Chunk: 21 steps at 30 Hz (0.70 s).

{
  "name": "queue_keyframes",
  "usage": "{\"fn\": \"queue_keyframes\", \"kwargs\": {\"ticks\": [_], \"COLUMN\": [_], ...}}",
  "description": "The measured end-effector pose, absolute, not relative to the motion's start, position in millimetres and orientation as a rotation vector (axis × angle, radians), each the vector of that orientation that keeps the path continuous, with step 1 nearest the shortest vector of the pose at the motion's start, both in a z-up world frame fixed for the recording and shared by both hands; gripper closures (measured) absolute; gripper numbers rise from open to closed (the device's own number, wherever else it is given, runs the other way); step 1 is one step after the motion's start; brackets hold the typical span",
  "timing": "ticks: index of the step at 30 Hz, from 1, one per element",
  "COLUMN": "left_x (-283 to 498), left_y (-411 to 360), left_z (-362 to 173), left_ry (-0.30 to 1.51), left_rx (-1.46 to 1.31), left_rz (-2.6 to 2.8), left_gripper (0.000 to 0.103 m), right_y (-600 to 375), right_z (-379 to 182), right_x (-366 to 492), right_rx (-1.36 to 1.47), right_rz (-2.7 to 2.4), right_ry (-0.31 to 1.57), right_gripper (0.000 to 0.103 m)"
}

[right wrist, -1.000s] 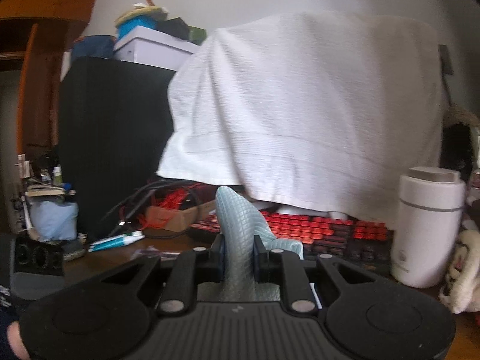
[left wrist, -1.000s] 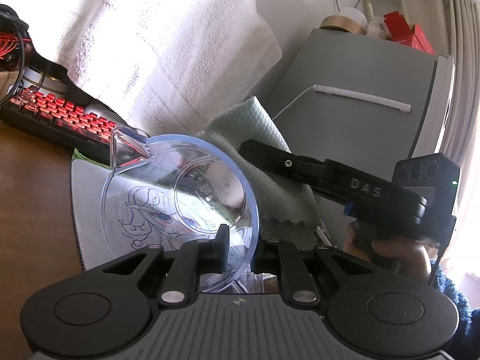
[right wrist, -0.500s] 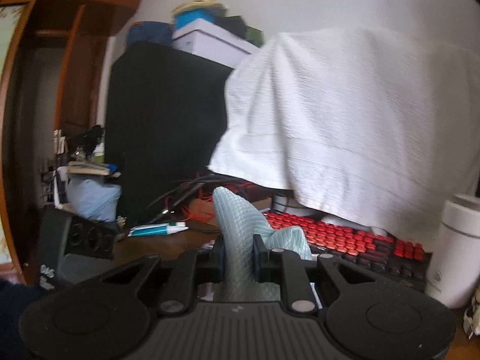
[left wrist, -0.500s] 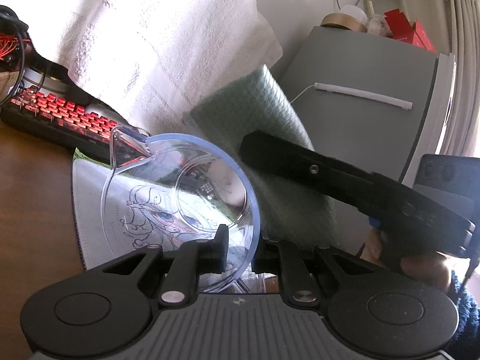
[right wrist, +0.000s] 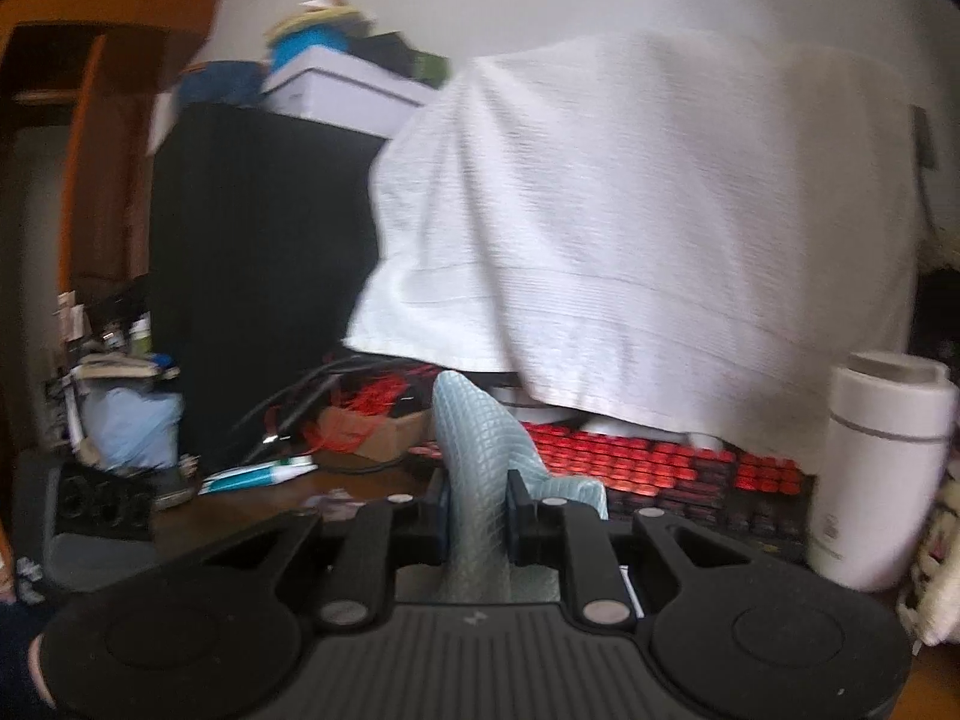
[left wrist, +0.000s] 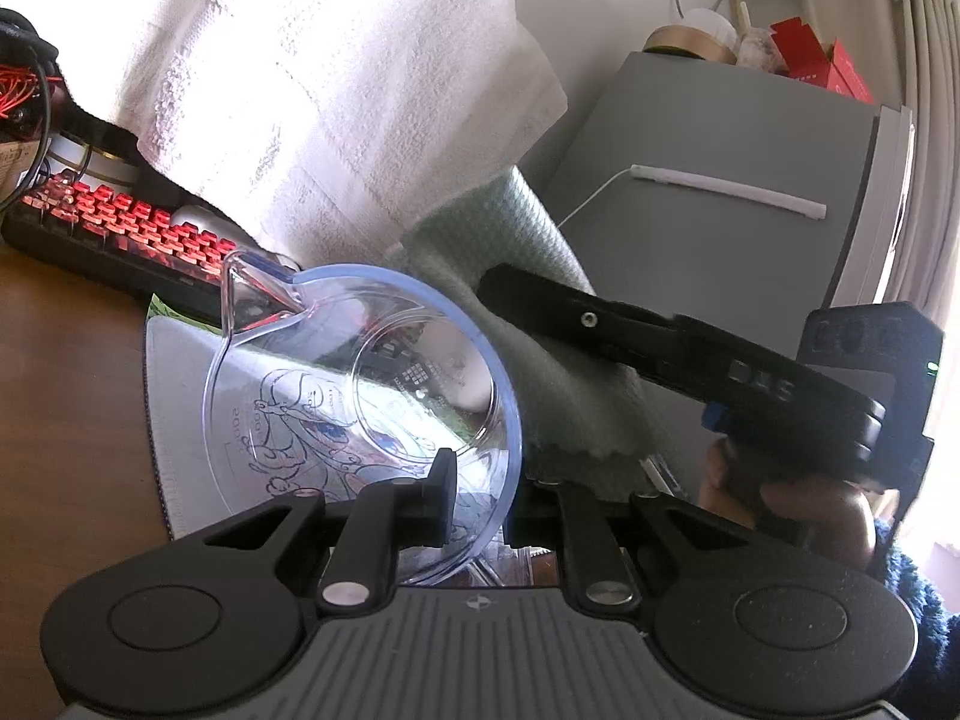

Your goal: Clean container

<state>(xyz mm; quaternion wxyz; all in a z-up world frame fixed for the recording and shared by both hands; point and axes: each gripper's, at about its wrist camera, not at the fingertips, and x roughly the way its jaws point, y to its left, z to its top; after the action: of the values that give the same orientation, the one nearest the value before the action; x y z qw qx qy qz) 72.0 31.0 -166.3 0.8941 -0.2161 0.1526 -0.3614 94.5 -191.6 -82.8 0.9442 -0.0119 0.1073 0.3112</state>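
Right daylight overexposes towel (left wrist: 312,90); right-wrist view blurred.

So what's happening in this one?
A person holds a gripper in each hand. The left gripper is clamped on the rim of a clear measuring cup, tipped with its mouth toward the camera, above a desk mat. The right gripper pinches a pale green cloth, seen in the left view just right of the cup, outside it. Wiping the inside has not started.
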Motion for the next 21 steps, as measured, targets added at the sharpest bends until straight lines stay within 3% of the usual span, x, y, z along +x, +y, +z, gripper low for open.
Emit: {"fn": "queue_keyframes", "kwargs": {"ticks": [21], "left_x": [70.8], "left_y": [29.5], "left_z": [-166.1], "left_ry": [0.314], "left_rx": [-0.442], "left_rz": [-0.744], "left_gripper": [0.089], "right_y": [-156.7], "right_z": [-80.5], "right_x": [64.0], "right_rx": [-0.097], "right_rz": [0.807], "right_ry": [0.185], "right_gripper": [0.087]}}
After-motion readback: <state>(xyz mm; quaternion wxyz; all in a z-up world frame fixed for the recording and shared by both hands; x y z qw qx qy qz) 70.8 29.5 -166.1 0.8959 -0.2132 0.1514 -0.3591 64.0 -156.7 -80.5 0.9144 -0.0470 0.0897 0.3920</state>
